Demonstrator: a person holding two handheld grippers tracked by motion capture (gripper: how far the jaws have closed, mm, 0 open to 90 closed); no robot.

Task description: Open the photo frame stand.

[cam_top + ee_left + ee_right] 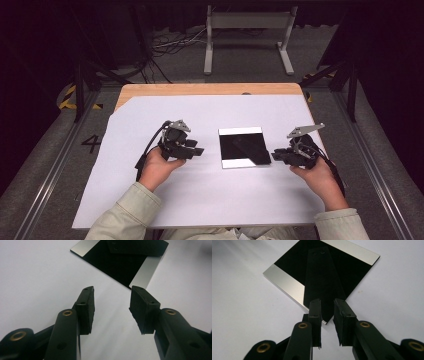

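Observation:
A square glossy black plate (243,147) with a silver band on two opposite sides lies flat mid-table. A flat black strip (322,277) with two small holes at its far end rests on it. My left gripper (197,150) is just left of the plate, open wide, its jaws aimed at the plate's near corner (147,267) with nothing between them. My right gripper (275,156) is at the plate's right edge. Its jaws stand a narrow gap apart (327,302) over the strip's near end, and nothing shows held between them.
A white sheet (200,200) covers the wooden table (200,89). Both forearms in pale sleeves come in from the front edge. Beyond the table stand a grey metal frame (247,30) and loose cables (170,42) on the floor.

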